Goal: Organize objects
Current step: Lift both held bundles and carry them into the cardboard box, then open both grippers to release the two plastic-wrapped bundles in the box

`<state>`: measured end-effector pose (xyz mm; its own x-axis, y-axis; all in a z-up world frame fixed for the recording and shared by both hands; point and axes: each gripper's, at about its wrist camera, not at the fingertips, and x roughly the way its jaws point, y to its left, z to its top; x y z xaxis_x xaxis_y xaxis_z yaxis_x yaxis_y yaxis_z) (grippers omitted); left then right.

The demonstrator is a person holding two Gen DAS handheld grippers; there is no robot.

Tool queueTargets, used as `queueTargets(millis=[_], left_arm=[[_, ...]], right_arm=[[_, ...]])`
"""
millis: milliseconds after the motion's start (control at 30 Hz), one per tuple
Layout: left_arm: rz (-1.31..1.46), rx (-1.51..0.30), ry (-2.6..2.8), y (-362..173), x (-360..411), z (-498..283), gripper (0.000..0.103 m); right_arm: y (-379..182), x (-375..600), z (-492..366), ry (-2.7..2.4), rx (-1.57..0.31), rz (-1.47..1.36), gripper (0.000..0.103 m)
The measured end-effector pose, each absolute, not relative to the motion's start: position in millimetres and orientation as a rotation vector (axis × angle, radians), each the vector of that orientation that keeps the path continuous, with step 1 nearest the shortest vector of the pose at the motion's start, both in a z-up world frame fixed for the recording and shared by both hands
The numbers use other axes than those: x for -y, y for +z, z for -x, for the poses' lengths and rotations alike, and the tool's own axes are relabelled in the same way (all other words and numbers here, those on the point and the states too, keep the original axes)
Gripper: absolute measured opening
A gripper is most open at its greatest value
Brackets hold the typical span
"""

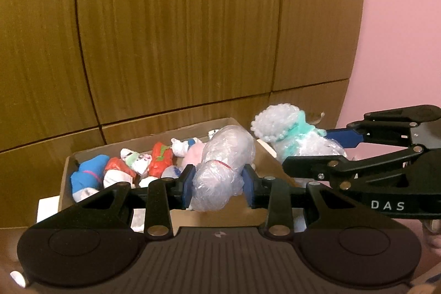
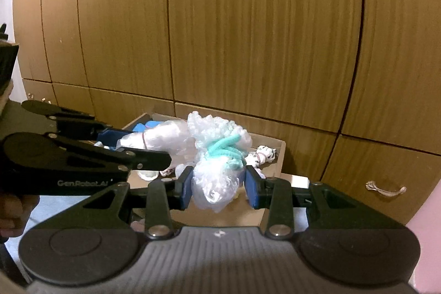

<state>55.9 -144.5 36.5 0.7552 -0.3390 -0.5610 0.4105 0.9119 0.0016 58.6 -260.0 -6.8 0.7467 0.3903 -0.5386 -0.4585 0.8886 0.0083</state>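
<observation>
My left gripper point(image 1: 219, 183) is shut on a clear plastic-wrapped bundle point(image 1: 223, 167) with a thin red band, held above an open cardboard box point(image 1: 64, 175). My right gripper point(image 2: 219, 188) is shut on a bubble-wrap bundle point(image 2: 217, 156) tied with teal cord. In the left wrist view the right gripper point(image 1: 311, 150) comes in from the right with that teal-tied bundle point(image 1: 286, 134) held beside the first one. In the right wrist view the left gripper point(image 2: 115, 145) enters from the left with its clear bundle point(image 2: 162, 137). Both bundles hang close together over the box.
The box holds several small wrapped figures in blue point(image 1: 88, 175), red point(image 1: 160, 161), white and pink. Wooden cabinet doors point(image 1: 179, 32) stand right behind the box, with a metal handle point(image 2: 386, 188) low at the right. A pink wall point(image 1: 399, 32) lies to the right. A hand point(image 2: 11, 216) grips the left tool.
</observation>
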Motion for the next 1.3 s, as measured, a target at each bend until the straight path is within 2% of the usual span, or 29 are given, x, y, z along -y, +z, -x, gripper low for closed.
queueTargets(millis=[633, 1067, 1167, 1233, 1300], left_arm=[[-0.135, -0.767, -0.417, -36, 161, -121, 0.043], [-0.140, -0.805, -0.422, -43, 155, -130, 0.044], [-0.130, -0.814, -0.425, -39, 154, -127, 0.051], [-0.125, -0.817, -0.416, -38, 153, -128, 0.063], [-0.124, -0.810, -0.409, -36, 150, -126, 0.068]], right_arm=[[-67, 258, -116, 0.444, -0.712, 0.196, 0.035], [-74, 240, -117, 0.454, -0.757, 0.340, 0.036], [-69, 240, -113, 0.444, -0.745, 0.359, 0.037], [-66, 241, -110, 0.442, -0.738, 0.363, 0.037], [-62, 243, -108, 0.443, -0.736, 0.357, 0.039]])
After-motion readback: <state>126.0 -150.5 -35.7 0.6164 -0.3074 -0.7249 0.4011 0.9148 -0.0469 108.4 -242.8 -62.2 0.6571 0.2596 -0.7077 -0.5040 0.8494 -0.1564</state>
